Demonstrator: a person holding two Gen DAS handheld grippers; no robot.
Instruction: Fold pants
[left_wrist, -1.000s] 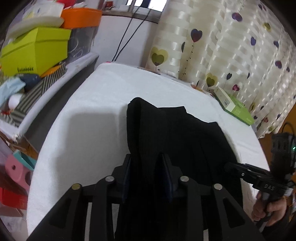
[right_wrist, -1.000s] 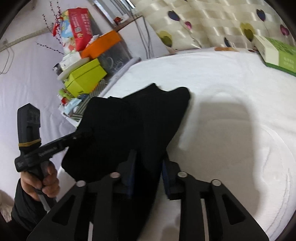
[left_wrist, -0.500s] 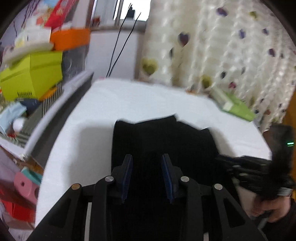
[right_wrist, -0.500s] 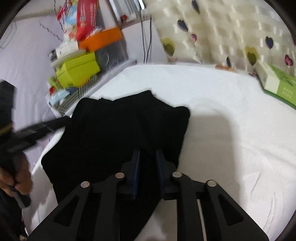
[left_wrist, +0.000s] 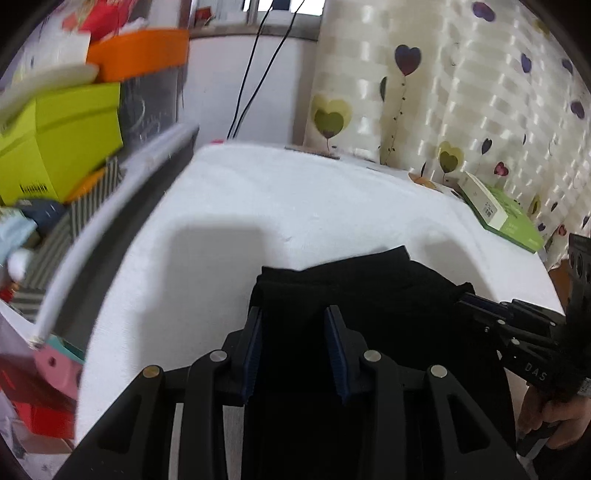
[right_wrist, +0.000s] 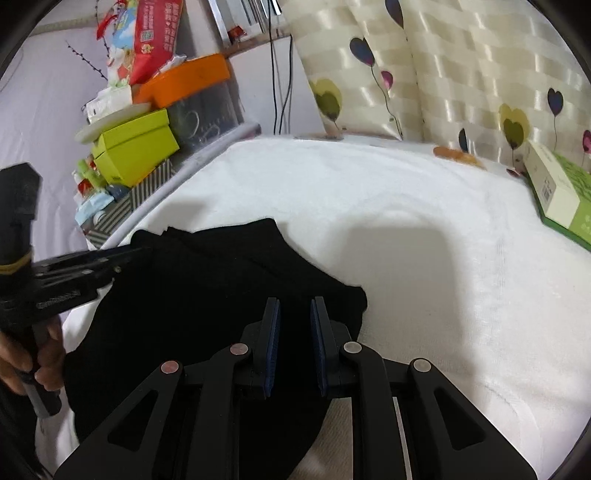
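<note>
Pants (left_wrist: 369, 295): black, bunched at the near edge of our white tabletop (left_wrist: 295, 199).
Left gripper (left_wrist: 293, 321): we hold it spread, cloth between the pads.
Right gripper (right_wrist: 294, 312): likewise parted over the pants' right edge.
Green box (right_wrist: 554, 192): far right.

Soft, even daylight lit both fisheye views, and the white terry-cloth surface (left_wrist: 314, 206) (right_wrist: 424, 206) carried broad, soft-edged grey shadows. The black fabric pants (left_wrist: 354, 295) (right_wrist: 207, 291) read as a nearly featureless dark mass, their folds lost. In the left wrist view the lime-green cardboard box (left_wrist: 62, 140) and clutter were smeared by motion blur, and both frames bent strongly toward dark circular corners.
</note>
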